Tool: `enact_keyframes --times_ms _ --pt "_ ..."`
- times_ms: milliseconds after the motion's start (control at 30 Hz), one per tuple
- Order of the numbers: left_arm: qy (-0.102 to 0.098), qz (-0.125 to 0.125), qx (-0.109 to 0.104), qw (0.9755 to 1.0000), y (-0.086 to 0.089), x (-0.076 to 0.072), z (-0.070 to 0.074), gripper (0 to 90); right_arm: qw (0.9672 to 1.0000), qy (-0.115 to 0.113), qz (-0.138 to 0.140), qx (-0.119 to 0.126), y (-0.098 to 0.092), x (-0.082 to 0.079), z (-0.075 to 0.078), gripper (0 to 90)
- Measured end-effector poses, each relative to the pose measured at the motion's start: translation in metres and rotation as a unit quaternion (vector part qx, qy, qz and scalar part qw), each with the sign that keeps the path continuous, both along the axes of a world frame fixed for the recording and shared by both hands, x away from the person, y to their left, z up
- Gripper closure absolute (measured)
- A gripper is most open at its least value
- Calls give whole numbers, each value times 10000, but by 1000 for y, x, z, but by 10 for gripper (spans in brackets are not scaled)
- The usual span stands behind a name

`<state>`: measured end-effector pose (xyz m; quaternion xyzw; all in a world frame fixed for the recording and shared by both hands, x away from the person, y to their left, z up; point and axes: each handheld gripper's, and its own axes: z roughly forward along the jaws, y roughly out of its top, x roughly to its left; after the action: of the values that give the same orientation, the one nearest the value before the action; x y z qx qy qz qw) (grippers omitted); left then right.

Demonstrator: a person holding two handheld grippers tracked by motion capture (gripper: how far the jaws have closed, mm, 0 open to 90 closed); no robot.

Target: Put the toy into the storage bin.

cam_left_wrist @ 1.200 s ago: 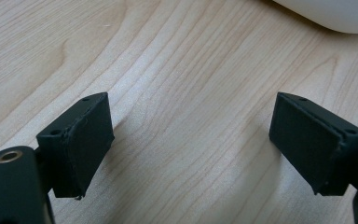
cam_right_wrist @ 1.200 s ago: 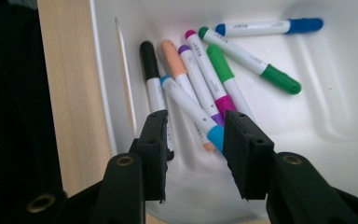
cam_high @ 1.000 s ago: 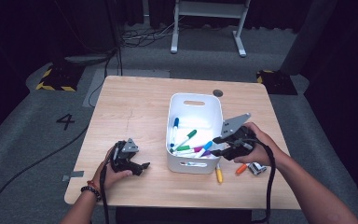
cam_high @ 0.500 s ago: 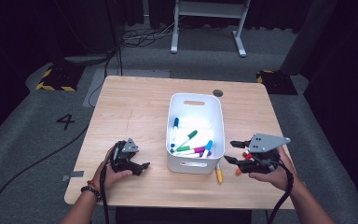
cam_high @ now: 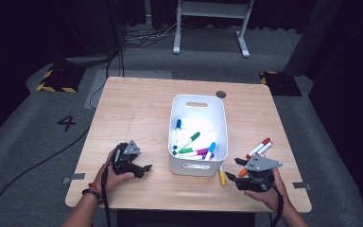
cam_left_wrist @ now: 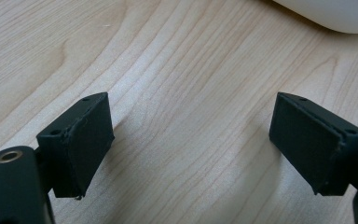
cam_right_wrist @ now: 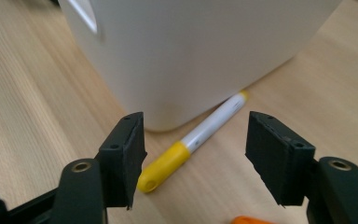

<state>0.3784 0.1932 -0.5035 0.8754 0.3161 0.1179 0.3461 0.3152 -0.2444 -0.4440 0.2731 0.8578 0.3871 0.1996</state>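
Our right gripper (cam_high: 238, 171) has dropped from above the bin (cam_high: 198, 135) to the desk (cam_high: 137, 104) at lower right, its fingers (cam_right_wrist: 123, 156) just opening wide, empty. The yellow marker (cam_right_wrist: 193, 140) lies just ahead between them, against the bin. At lower left, our left gripper (cam_high: 142, 169) rests wide open, empty.

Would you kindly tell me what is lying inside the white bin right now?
Inside the white bin lie markers: blue, green, purple and light blue. The near wall hides whatever lies against it.
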Motion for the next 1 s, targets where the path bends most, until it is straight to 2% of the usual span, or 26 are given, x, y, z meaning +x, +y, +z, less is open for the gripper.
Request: enact_keyframes --times_ms 67,133,200,367,467,533,567,667,767,867,933,1000 --pt "1 4 -1 10000 0 0 0 138 9996 272 -60 89 4 2 -15 385" --pt "0 5 2 10000 0 0 0 138 9992 344 -188 59 8 3 -25 389" --pt "5 0 -2 10000 0 0 0 138 9991 352 -233 57 10 3 -31 390" --pt "2 0 -2 10000 0 0 0 138 9984 355 -417 -148 14 7 -40 425" --pt "4 -15 2 10000 0 0 0 138 9976 406 -499 -239 16 9 -43 460" --pt "-3 -10 5 10000 0 0 0 138 9970 485 -549 -263 15 11 -45 523" --pt "2 -1 0 10000 0 0 0 138 9962 515 -646 -290 15 12 -45 532" --pt "9 0 -3 10000 0 0 0 138 9941 683 -805 -267 12 15 -48 588" --pt "8 3 -1 10000 0 0 0 138 9931 719 -891 -255 12 16 -47 647" --pt "7 4 0 10000 0 0 0 138 9927 742 -925 -234 12 17 -47 665" --pt "8 -12 2 10000 0 0 0 138 9909 813 -1065 -141 10 19 -47 678" --pt "8 -12 1 10000 0 0 0 138 9900 787 -1160 -184 10 20 -47 694"
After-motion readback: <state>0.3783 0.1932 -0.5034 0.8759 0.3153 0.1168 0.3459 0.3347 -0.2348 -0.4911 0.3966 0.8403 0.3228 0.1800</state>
